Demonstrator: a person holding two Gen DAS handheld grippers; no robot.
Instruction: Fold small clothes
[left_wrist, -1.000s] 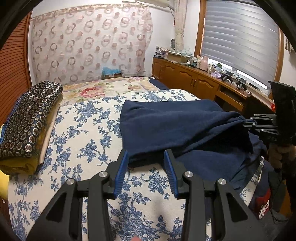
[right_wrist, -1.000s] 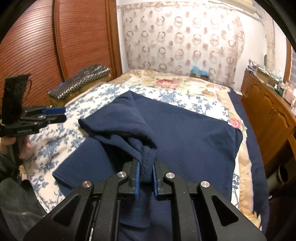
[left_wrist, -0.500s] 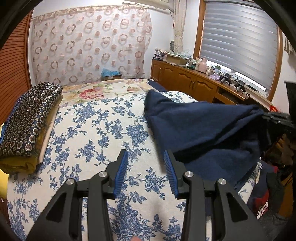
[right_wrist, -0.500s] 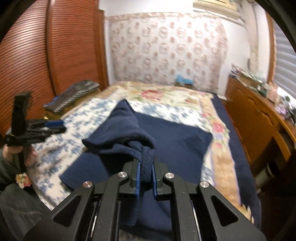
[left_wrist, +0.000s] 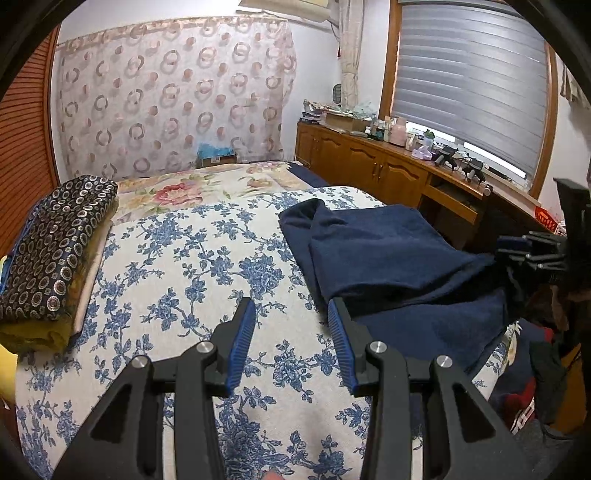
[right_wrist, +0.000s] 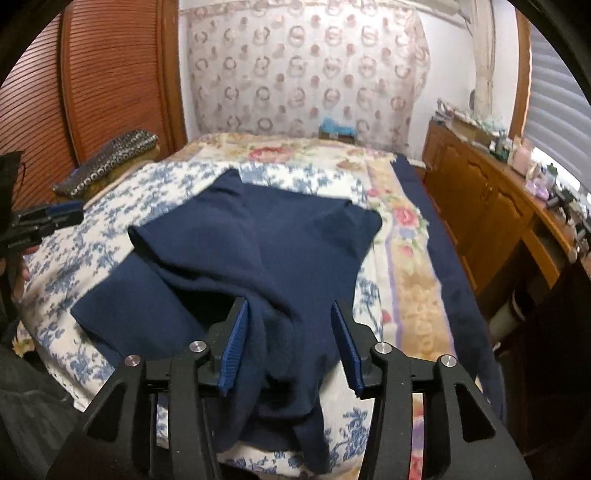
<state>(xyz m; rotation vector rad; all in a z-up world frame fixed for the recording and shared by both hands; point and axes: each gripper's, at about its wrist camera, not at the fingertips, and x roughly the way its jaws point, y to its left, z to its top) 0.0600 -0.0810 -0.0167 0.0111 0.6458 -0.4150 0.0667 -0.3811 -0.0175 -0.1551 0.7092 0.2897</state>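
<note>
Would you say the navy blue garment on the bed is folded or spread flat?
Folded: the navy blue garment has one layer doubled over another.

Right claw (right_wrist: 288, 332) opening (pads apart), left claw (left_wrist: 291, 332) gaping.

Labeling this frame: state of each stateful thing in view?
left gripper: open, empty, over the bedspread.
right gripper: jaws opening, cloth between them, pads not pressing.
navy garment: partly folded, bunched, on the bed.
window blind: lowered, gap at the bottom.
patterned folded pile: stacked at the bed edge.
</note>
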